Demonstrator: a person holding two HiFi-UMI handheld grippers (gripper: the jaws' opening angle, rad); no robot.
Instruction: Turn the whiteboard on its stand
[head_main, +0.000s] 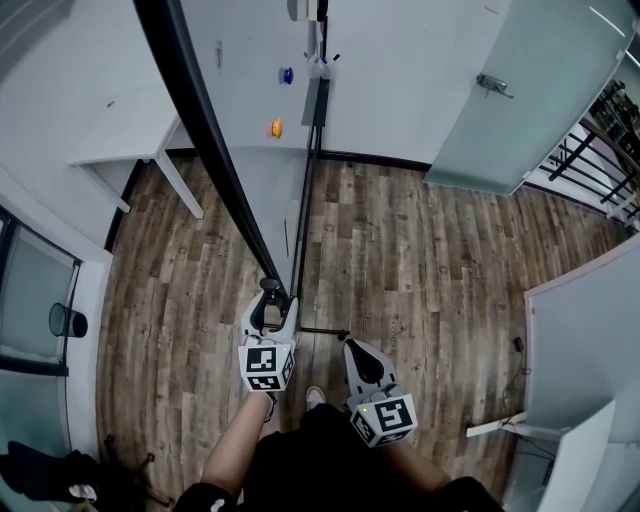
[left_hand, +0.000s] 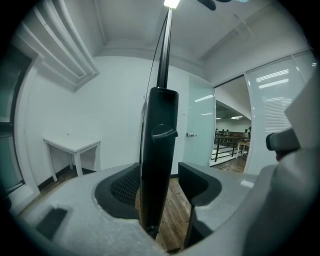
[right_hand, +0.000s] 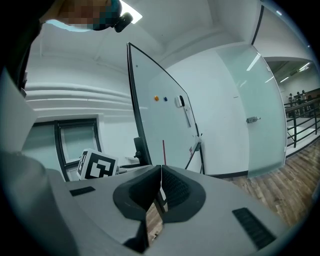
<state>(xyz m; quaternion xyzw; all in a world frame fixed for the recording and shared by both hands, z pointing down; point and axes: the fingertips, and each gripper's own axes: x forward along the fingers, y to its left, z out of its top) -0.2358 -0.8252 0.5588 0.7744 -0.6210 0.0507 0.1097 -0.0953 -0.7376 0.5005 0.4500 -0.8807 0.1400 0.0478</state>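
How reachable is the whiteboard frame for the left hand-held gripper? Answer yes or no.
Probably yes: the left hand-held gripper has its jaws open with the frame already between them, and nothing seems to block it.

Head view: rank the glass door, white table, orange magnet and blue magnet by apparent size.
1. Glass door
2. White table
3. Orange magnet and blue magnet: both tiny dots, too alike to rank.

Steep downward look onto a wood-plank floor (head_main: 430, 260); a whiteboard (head_main: 245, 90) with a black edge runs from top centre to mid-frame, where the left gripper (head_main: 270, 300) meets it; the right gripper (head_main: 352, 347) is lower right, apart; a white table (head_main: 120, 130) stands upper left.
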